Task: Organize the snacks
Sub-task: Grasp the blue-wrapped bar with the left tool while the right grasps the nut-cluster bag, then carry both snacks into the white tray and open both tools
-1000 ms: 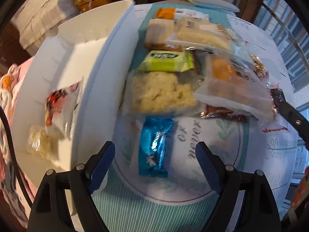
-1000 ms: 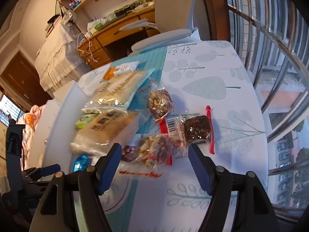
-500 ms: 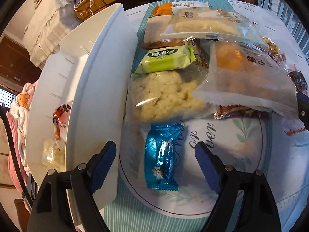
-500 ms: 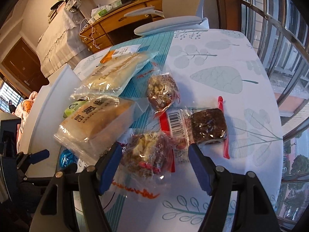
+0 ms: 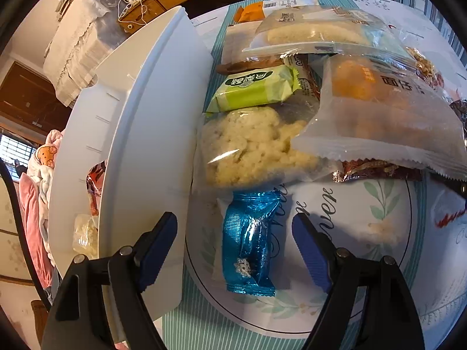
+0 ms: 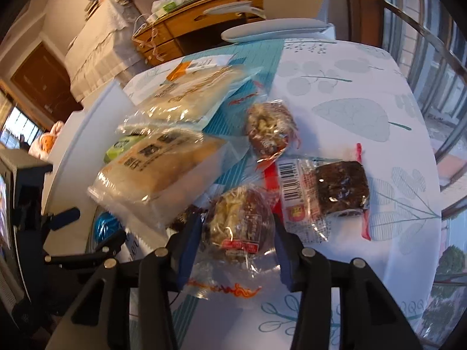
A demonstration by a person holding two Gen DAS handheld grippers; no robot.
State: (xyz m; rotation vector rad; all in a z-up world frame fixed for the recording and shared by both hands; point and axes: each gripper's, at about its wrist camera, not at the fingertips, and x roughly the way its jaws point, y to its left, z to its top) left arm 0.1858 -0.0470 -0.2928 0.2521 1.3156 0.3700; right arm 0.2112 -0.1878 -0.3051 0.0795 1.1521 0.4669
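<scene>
Both grippers have dropped closer to the surface point(image 5: 364, 221). Left gripper point(image 5: 235, 234), jaws wide open, straddles the blue snack point(image 5: 248, 248) at lower centre; right gripper point(image 6: 236, 237), jaws closing around the nut cake point(image 6: 238, 227).

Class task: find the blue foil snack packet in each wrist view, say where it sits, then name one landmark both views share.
Left wrist: blue foil packet lies low centre on the printed mat, between the left gripper's open jaws.
Right wrist: only a sliver of it shows at lower left, under the large frosted bag.
Shared landmark: the green wrapper beside the white bin.
</scene>
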